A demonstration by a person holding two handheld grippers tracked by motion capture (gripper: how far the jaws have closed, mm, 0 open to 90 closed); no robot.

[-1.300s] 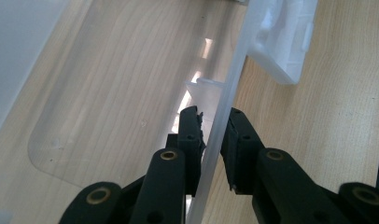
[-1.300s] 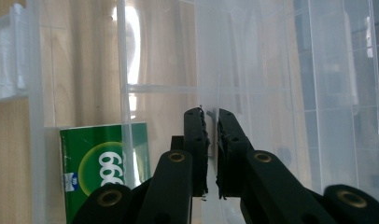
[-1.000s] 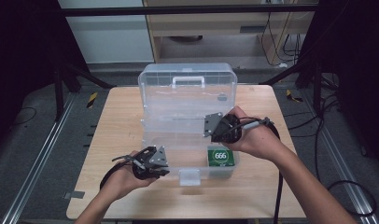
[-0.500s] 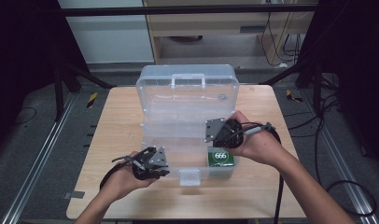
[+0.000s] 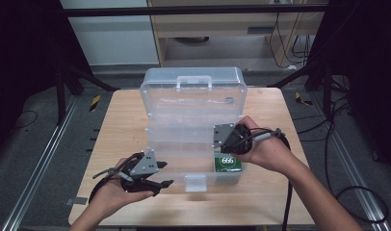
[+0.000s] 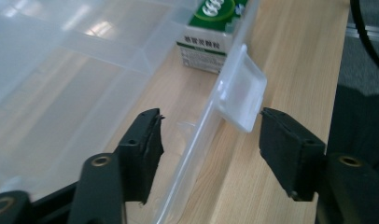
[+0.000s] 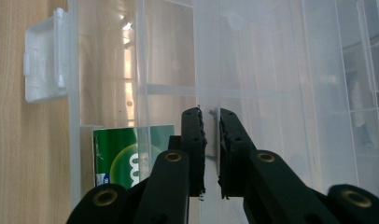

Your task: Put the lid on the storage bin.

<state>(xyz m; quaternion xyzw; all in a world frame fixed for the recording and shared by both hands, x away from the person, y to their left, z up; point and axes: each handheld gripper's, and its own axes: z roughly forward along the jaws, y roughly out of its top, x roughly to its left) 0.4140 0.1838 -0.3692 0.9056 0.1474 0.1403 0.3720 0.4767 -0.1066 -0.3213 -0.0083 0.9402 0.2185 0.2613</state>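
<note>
A clear plastic organiser box [image 5: 193,91] lies open on the wooden table, lid raised at the back. A green carton [image 5: 228,162] marked 666 sits in its front right compartment. My left gripper [image 5: 167,173] is at the box's front wall, left of the white latch [image 5: 195,182]. Its jaws have just been opening and now stand apart on either side of that front wall [image 6: 197,140] without pressing it; the latch [image 6: 241,93] and the carton [image 6: 211,23] lie beyond. My right gripper [image 5: 221,139] is over the box's middle. In its own view, the right gripper [image 7: 210,116] is shut on a thin clear inner panel [image 7: 215,56], the carton [image 7: 117,149] lower left.
The table [image 5: 121,125] has bare wood left, right and in front of the box. Black cables trail from both grippers. Metal floor rails [image 5: 39,163] flank the table, and cabinets stand behind it.
The left gripper's jaws have spread apart from near shut, and that hand has lifted slightly. The right gripper has stayed clamped in place.
</note>
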